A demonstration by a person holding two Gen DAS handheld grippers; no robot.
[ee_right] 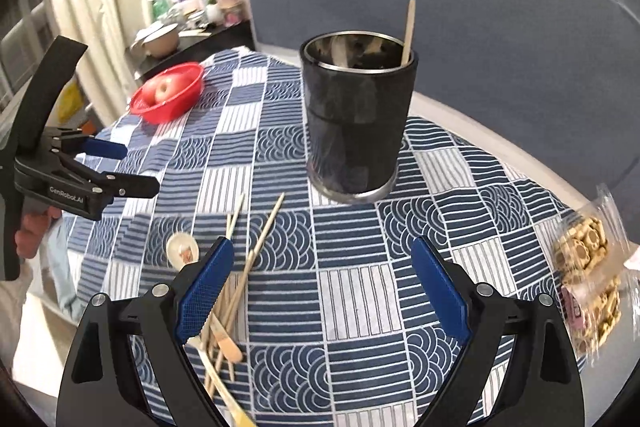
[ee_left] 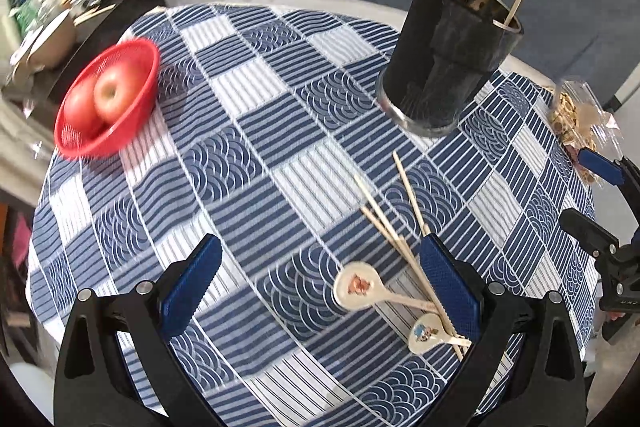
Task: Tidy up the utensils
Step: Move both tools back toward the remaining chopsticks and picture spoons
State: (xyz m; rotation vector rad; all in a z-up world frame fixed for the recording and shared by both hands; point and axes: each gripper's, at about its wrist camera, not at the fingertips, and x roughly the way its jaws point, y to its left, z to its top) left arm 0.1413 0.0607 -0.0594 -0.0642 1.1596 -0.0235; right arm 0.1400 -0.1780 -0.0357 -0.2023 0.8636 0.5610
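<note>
A black utensil holder (ee_left: 446, 55) (ee_right: 356, 115) stands upright on the blue checked tablecloth with one chopstick (ee_right: 409, 31) in it. Loose wooden chopsticks (ee_left: 394, 227) (ee_right: 256, 247) and two cream spoons (ee_left: 356, 285) (ee_right: 183, 251) lie on the cloth in front of it. My left gripper (ee_left: 320, 291) is open and empty, its right finger just beside the chopsticks and spoons. My right gripper (ee_right: 324, 291) is open and empty, the chopsticks under its left finger. The left gripper also shows in the right wrist view (ee_right: 132, 169), the right gripper in the left wrist view (ee_left: 588, 195).
A red basket (ee_left: 108, 99) (ee_right: 170, 99) with apples sits at the far left of the table. A bag of snacks (ee_left: 576, 115) (ee_right: 588, 279) lies at the right edge. A blue sofa stands behind the table; a cluttered shelf is at the far left.
</note>
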